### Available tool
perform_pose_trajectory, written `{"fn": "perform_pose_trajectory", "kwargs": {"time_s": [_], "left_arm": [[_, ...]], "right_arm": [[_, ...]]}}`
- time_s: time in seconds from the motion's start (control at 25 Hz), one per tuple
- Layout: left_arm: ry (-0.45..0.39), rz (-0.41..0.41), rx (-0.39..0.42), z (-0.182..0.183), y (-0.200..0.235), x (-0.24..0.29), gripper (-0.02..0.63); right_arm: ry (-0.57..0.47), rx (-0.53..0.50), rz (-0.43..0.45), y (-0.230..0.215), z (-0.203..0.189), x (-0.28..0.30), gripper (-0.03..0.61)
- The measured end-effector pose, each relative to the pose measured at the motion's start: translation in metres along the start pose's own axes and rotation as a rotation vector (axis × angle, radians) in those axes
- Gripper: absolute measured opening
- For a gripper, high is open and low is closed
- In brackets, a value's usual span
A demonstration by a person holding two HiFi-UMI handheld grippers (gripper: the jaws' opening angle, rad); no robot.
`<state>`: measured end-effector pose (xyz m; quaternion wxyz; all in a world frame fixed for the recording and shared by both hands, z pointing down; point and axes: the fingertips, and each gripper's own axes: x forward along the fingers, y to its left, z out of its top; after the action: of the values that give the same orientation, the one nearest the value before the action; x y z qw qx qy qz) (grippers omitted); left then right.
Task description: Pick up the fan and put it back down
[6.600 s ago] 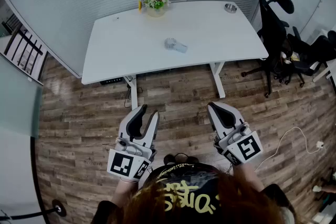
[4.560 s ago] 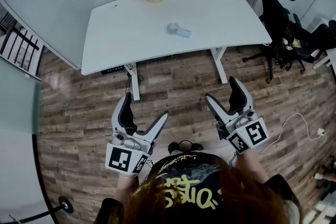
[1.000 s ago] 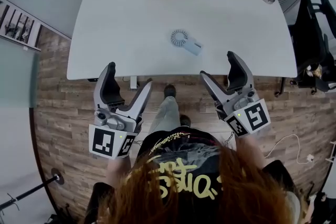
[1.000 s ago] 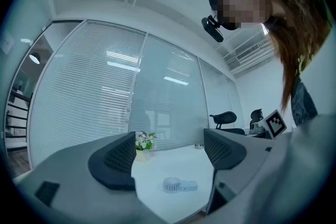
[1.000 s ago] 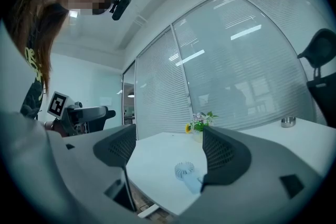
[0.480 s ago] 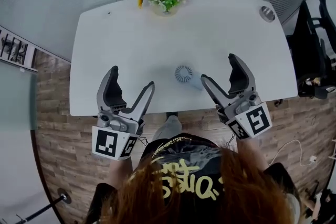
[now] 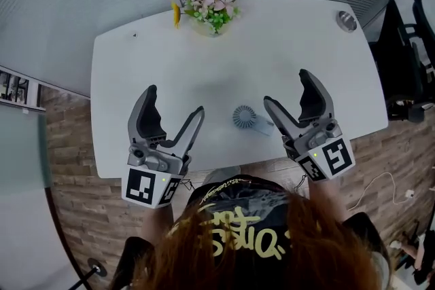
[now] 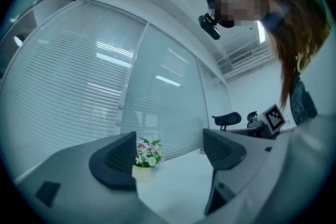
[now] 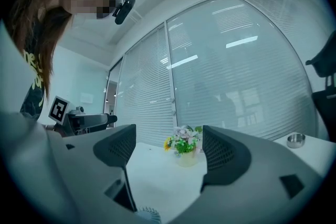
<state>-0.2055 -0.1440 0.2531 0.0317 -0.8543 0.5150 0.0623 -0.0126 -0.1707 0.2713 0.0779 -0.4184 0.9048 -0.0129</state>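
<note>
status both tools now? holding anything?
Left tool: open, nothing between its jaws.
Right tool: open, empty; the fan lies on the table, not gripped.

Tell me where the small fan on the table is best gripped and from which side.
Probably the short handle: the fan lies flat, head leftward, handle pointing toward the open right gripper. Come from above, jaws across its narrow width.
</note>
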Motion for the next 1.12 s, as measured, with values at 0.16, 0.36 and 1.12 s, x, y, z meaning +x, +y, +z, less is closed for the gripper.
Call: {"fn": "perform_pose_trajectory", "kwargs": {"time_s": [0.16, 0.36, 1.12], "left_arm": [[0.02, -0.058, -0.004, -0.008, 0.004, 0.016, 0.383], [0.023, -0.088, -0.007, -0.01, 0.001, 0.027, 0.38], [0.061, 0.051, -0.039, -0.024, 0.002, 0.025, 0.377]], "right_arm": [[0.0, -0.009, -0.035, -0.009, 0.0, 0.008, 0.383], [0.002, -0.013, -0.024, -0.01, 0.0, 0.008, 0.383], [0.415, -0.067, 0.401, 0.038, -0.126, 0.006, 0.385]]}}
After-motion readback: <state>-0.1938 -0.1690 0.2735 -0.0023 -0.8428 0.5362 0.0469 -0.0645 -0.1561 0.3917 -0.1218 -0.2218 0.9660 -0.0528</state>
